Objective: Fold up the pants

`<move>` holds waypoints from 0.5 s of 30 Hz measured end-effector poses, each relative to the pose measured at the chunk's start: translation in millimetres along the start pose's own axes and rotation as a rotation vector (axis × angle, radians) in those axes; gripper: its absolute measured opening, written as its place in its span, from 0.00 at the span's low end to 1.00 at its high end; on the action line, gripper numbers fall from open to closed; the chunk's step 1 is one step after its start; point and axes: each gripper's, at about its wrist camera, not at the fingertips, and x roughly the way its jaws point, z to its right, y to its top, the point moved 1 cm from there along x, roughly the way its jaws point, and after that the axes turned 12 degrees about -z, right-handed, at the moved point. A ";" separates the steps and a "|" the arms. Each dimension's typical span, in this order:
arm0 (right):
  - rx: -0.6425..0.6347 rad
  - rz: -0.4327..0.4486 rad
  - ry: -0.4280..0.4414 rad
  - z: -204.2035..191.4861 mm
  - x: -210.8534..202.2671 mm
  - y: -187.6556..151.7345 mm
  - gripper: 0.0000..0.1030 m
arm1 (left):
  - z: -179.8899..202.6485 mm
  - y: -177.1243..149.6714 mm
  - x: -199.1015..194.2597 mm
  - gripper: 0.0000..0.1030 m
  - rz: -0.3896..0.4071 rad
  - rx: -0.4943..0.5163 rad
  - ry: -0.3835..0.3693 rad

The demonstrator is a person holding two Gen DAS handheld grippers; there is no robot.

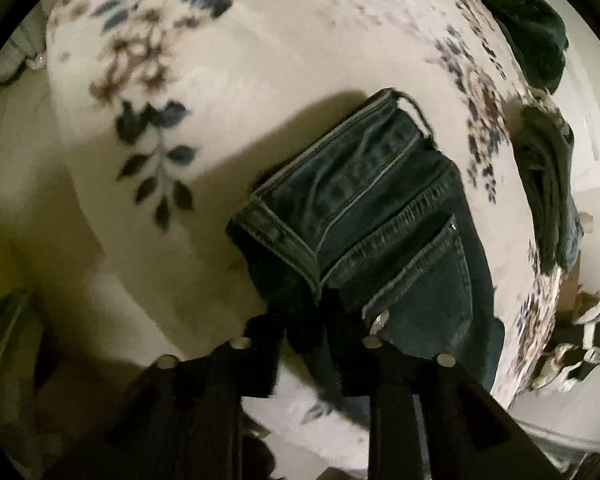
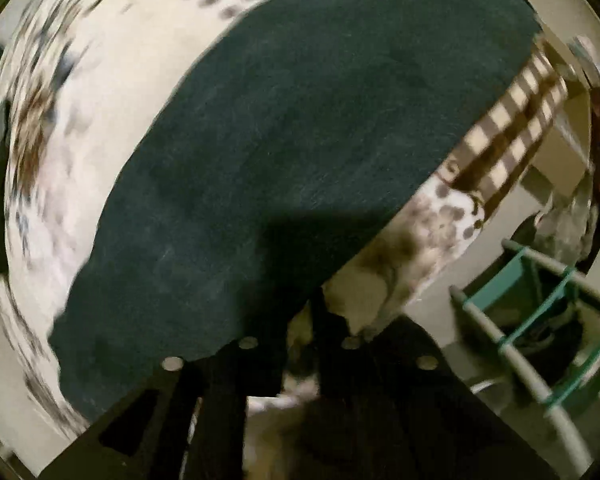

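Dark blue jeans [image 1: 384, 216] lie on a floral white bedspread [image 1: 260, 60], waistband and a back pocket showing in the left wrist view. My left gripper [image 1: 308, 320] is shut on the jeans' waistband edge. In the right wrist view a broad dark leg of the jeans [image 2: 300, 140] spreads across the bedspread [image 2: 112, 92]. My right gripper [image 2: 304, 344] sits at the leg's near edge; its fingers are close together, but blur and shadow hide whether they pinch the cloth.
A dark green cloth [image 1: 532, 20] and a folded dark garment [image 1: 548, 184] lie at the bed's right edge. A metal rack with teal bands [image 2: 540, 320] and a striped cloth [image 2: 512, 120] stand beside the bed.
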 end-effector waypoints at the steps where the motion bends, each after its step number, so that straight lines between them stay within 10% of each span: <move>1: -0.053 -0.011 -0.005 -15.6 -7.0 -4.1 0.40 | 3.3 -4.0 -9.6 0.28 0.018 0.020 0.021; 2: -0.099 -0.017 -0.001 -32.3 -13.1 -8.2 0.58 | 5.4 -6.9 -16.3 0.35 0.034 0.038 0.032; 4: -0.240 -0.050 0.039 -80.4 -23.4 -18.4 0.66 | 7.8 -8.4 -26.9 0.83 0.071 0.066 0.075; 10: -0.683 -0.132 0.129 -277.0 2.3 -31.0 0.70 | 6.2 15.0 -14.4 0.84 0.112 0.072 0.113; 15: -0.859 -0.303 0.011 -378.7 86.7 -30.4 0.70 | 2.8 35.4 14.4 0.84 0.060 0.055 0.112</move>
